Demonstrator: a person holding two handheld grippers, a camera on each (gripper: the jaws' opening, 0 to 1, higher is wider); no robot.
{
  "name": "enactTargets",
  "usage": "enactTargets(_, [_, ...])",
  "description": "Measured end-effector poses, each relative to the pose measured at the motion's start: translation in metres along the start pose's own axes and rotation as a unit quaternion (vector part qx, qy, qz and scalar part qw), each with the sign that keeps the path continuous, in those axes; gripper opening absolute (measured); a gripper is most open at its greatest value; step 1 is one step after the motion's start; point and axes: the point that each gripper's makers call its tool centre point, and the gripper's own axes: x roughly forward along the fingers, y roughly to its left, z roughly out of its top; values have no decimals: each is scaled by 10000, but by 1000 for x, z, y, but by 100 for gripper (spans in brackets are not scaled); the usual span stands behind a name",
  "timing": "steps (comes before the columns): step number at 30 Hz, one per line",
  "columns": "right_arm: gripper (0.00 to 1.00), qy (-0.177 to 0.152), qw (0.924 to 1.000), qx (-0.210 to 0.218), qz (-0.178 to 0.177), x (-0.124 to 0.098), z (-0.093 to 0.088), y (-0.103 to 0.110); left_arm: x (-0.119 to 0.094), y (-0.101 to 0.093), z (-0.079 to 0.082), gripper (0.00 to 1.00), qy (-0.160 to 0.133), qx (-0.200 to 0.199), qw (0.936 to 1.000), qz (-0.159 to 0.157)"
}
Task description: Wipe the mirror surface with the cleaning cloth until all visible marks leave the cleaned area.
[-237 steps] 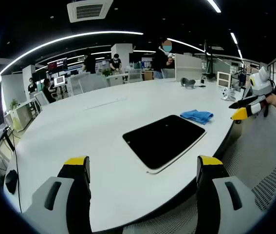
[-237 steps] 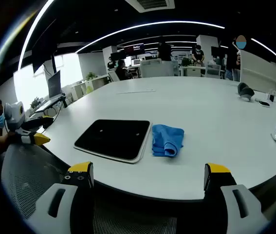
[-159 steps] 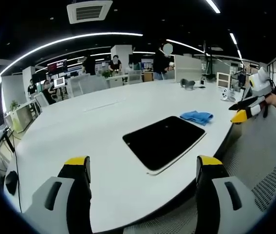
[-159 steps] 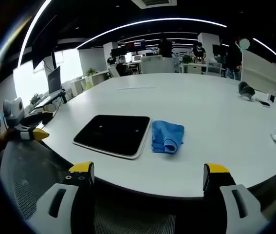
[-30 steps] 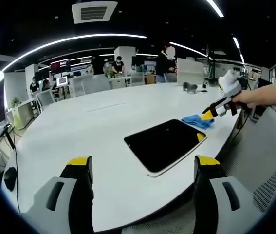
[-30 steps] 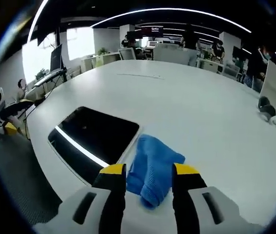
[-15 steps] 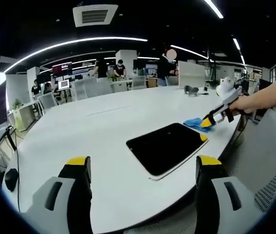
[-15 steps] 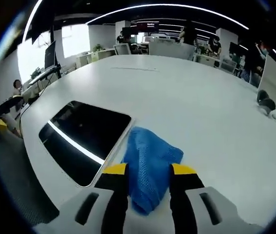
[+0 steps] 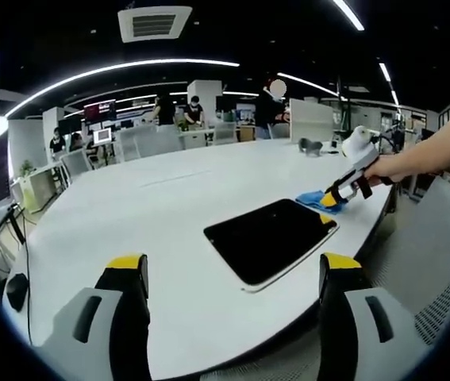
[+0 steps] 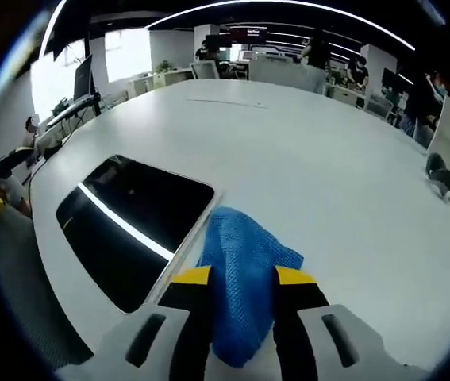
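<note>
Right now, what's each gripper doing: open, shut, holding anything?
Left gripper: open, holding nothing, back from the mirror.
Right gripper: fingers closed in on the blue cloth beside the mirror, cloth between them.

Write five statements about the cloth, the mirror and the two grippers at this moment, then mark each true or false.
1. The right gripper has its jaws around the blue cloth. True.
2. The cloth lies on top of the mirror. False: it lies on the white table, beside the mirror's edge.
3. The left gripper is holding the mirror. False: its jaws stand wide apart, short of the mirror, holding nothing.
4. The mirror lies flat on the table. True.
5. The cloth is red. False: it is blue.
</note>
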Motion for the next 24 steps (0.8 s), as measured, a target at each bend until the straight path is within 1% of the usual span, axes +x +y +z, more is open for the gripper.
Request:
enactTargets(3, [19, 91, 9999, -42, 38, 3, 2, 2, 0, 0, 0, 86, 11, -4, 10000, -7])
enactTargets(6, [15, 227, 9997, 25, 47, 4, 3, 5, 1, 0, 0, 86, 15, 2, 10000, -10])
enactTargets(8, [8, 254, 9996, -85, 87, 4, 3, 8, 1, 0, 0, 87, 7, 17, 10000, 12])
enactTargets(10, [5, 250, 9996, -133, 33, 5, 3, 8, 0, 0, 0, 87, -3, 9, 10000, 13])
enactTargets(13, [3, 241, 9997, 18, 28, 6, 4, 6, 1, 1, 0, 87, 2, 14, 10000, 15])
enactTargets(16, [2, 240, 9995, 154, 96, 5, 4, 6, 1, 1, 0, 87, -8, 19, 10000, 13])
enactTargets(24, [1, 279, 9985, 458, 127, 7, 5, 7, 0, 3, 1, 87, -29, 20, 10000, 43])
